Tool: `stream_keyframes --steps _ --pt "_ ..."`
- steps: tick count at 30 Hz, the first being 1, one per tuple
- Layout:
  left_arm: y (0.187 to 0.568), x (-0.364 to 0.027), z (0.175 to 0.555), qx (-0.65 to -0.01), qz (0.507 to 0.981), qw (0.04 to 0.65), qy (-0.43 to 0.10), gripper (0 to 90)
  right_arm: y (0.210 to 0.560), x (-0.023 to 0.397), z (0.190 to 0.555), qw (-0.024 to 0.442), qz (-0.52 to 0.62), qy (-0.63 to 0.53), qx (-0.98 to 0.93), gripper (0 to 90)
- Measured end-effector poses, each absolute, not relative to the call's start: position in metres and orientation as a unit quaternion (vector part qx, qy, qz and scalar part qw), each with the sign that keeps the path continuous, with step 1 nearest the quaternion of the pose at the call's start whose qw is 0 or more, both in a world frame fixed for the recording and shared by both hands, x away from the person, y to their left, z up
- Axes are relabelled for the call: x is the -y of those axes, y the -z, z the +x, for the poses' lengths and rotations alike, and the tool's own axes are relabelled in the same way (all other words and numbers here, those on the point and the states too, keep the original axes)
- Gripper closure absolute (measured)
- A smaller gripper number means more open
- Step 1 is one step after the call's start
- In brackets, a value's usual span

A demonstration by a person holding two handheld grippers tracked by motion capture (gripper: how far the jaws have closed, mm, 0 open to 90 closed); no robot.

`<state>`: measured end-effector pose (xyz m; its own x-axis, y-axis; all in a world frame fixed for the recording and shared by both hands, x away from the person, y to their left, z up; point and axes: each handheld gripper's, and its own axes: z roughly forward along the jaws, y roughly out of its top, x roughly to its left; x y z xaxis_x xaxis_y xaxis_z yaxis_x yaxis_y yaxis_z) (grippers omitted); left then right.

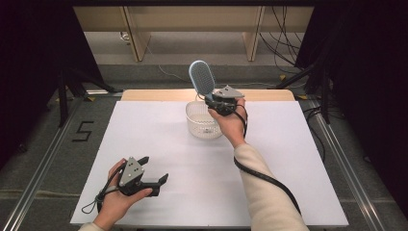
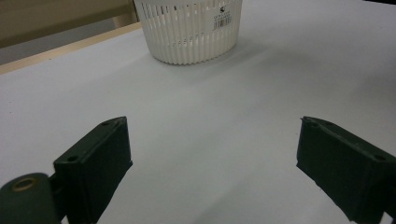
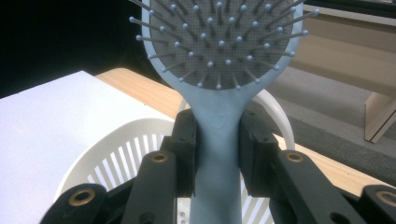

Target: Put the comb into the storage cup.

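Observation:
A light blue hairbrush point(image 1: 201, 79) point(image 3: 217, 56) stands upright in the air, bristles toward the person, with my right gripper point(image 1: 215, 102) point(image 3: 217, 154) shut on its handle just above a white slatted basket point(image 1: 198, 121) point(image 3: 116, 154) at the far middle of the table. The basket point(image 2: 189, 30) also shows ahead of my left gripper. My left gripper point(image 1: 155, 169) point(image 2: 212, 154) rests low at the near left of the white table top point(image 1: 159, 139), jaws wide open with nothing between them.
The white sheet covers a wooden table point(image 1: 144, 95) whose far edge shows as a bare strip. Beyond it are a wooden shelf unit point(image 1: 192, 29) and cables on the floor point(image 1: 284, 48). A black cable point(image 1: 269, 180) trails along the right forearm.

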<state>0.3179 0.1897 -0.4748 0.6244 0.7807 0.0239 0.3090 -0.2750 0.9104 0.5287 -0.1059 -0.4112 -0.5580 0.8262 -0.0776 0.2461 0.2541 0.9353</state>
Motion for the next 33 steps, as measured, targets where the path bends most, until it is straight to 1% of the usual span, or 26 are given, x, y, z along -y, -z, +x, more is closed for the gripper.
stream_keyframes --steps 33 --pt "0.475 -0.190 0.318 -0.358 0.760 0.484 -0.244 9.5 0.426 0.110 0.526 0.290 0.368 -0.481 -0.741 70.2"
